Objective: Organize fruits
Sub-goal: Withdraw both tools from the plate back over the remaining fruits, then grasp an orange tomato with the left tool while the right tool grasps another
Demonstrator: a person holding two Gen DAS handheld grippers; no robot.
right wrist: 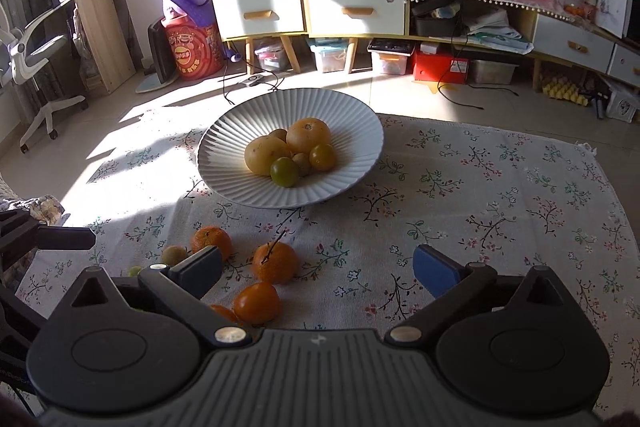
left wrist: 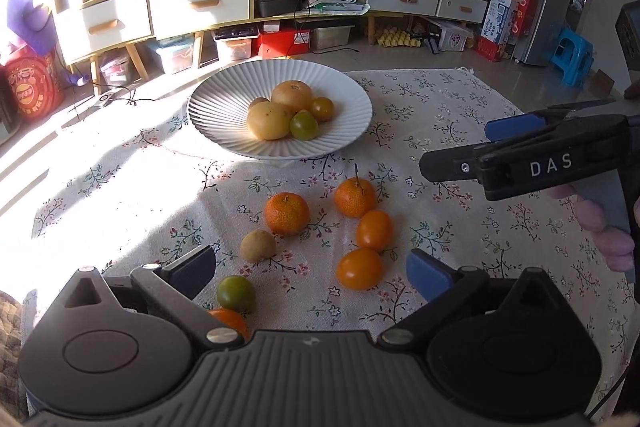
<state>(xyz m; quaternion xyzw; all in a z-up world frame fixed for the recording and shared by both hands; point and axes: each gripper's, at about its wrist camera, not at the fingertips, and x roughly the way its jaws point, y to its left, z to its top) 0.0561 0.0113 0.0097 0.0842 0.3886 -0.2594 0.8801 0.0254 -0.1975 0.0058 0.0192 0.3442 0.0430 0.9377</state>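
Several fruits already in the ribbed plate [left wrist: 280, 151], loose oranges [left wrist: 286, 213] and tomatoes [left wrist: 359, 268] left near it, left gripper [left wrist: 316, 269] and right gripper [right wrist: 318, 269] both spread wide, empty.

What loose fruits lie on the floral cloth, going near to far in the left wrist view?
Small green round fruit → smooth orange tomato-like fruit → small tan round fruit → second smooth orange fruit → stemless-looking mandarin → mandarin with a long stem.
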